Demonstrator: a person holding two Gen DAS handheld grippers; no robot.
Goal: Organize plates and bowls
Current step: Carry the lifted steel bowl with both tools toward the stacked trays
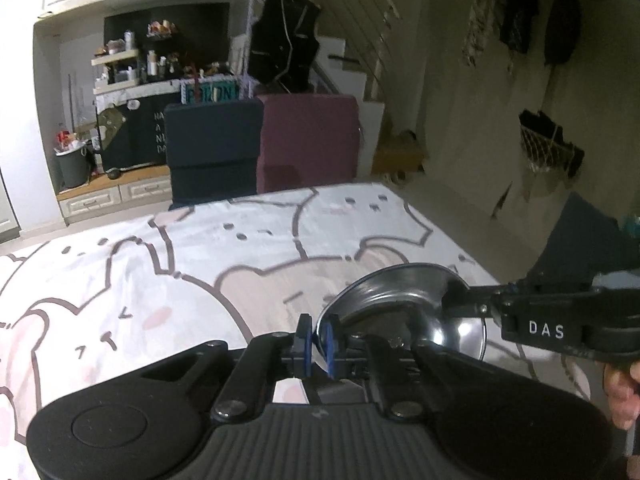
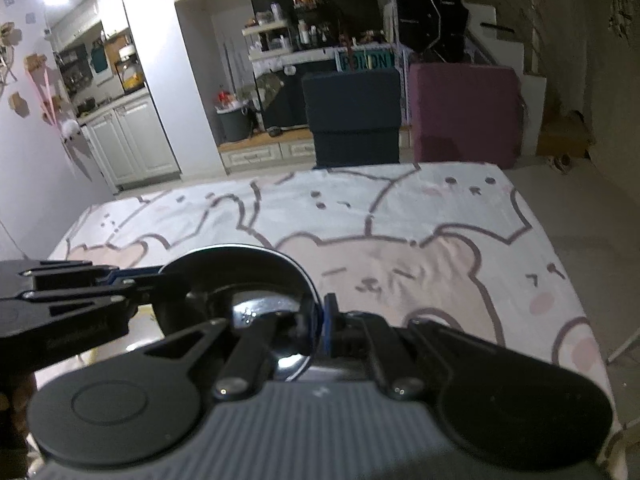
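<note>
Left wrist view: the left hand-held gripper (image 1: 319, 336) is clamped on the near rim of a shiny metal bowl (image 1: 400, 300) above the bear-print tabletop (image 1: 160, 264). Right wrist view: the right hand-held gripper (image 2: 319, 322) pinches what looks like the same bowl's (image 2: 248, 280) opposite rim.

A bear-print cloth (image 2: 400, 240) in white and pale pink covers the whole near surface and serves as the landmark. Just beyond its far edge stand a dark blue cushioned block (image 2: 354, 116) and, to that block's right, a maroon cushioned block (image 2: 466, 114), the two close together. Farther behind the cloth a recess holds a cluttered shelf unit (image 2: 276, 40) of bottles and jars, with a grey bin (image 2: 234, 122) on the floor to its left, white kitchen cabinets (image 2: 132, 140) farther left still, and a white staircase (image 2: 504, 44) rising at the right.
</note>
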